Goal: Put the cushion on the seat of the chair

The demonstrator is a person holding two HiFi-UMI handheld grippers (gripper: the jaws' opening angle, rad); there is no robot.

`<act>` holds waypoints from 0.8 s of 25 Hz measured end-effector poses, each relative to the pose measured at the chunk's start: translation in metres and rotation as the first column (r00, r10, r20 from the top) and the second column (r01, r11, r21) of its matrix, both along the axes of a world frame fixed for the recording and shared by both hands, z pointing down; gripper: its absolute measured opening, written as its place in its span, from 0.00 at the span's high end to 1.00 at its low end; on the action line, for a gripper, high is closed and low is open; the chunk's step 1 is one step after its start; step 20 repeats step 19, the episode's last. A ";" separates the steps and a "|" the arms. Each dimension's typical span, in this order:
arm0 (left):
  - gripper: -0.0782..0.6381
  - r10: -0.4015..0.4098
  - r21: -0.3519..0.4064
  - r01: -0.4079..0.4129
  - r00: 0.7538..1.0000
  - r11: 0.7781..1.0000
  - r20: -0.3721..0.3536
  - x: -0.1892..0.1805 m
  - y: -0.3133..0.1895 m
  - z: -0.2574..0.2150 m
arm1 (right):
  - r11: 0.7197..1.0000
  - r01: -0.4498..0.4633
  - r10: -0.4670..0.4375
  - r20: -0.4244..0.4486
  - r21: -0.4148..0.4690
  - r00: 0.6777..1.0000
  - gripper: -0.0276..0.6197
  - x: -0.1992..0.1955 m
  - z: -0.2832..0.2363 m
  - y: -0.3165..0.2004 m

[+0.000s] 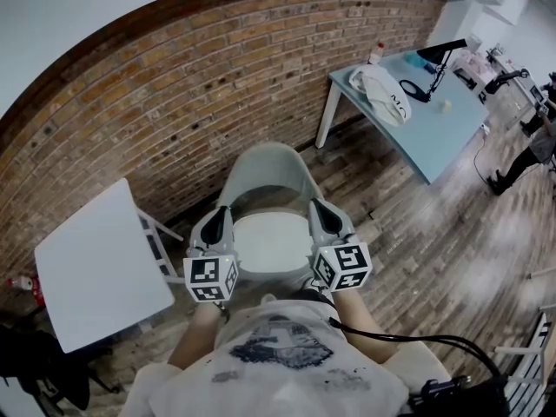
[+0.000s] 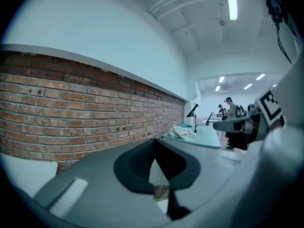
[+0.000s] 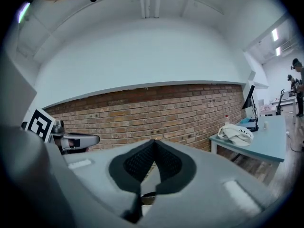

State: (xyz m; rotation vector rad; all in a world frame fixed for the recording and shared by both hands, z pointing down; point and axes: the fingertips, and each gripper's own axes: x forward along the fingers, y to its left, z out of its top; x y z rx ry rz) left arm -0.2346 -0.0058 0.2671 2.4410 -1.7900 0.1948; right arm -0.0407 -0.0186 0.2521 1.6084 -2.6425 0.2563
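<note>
A pale grey chair (image 1: 268, 165) with a curved back stands against the brick wall, straight ahead of me. A white round cushion (image 1: 271, 243) hangs over the chair's front, between my two grippers. My left gripper (image 1: 219, 220) is shut on the cushion's left edge and my right gripper (image 1: 321, 214) on its right edge. In the left gripper view the dark pads (image 2: 137, 167) meet, with a pale sliver of cushion (image 2: 156, 175) pinched between them. The right gripper view shows the same: its pads (image 3: 137, 165) are closed on a pale strip.
A white square side table (image 1: 100, 263) stands close on the left. A light blue desk (image 1: 426, 120) with a white bag (image 1: 382, 89) and a black lamp (image 1: 439, 59) stands at the back right. A black cable (image 1: 417, 341) trails at the lower right over the wooden floor.
</note>
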 end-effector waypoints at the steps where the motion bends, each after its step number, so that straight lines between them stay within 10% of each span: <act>1: 0.90 0.001 -0.001 -0.001 1.000 1.000 -0.001 0.001 -0.001 0.000 | 1.000 0.000 0.000 -0.002 0.000 1.000 0.96 0.000 0.000 0.000; 20: 0.90 0.007 -0.036 -0.007 1.000 0.999 -0.010 0.003 -0.008 0.012 | 1.000 0.011 -0.011 0.008 -0.016 1.000 0.96 -0.002 0.007 -0.009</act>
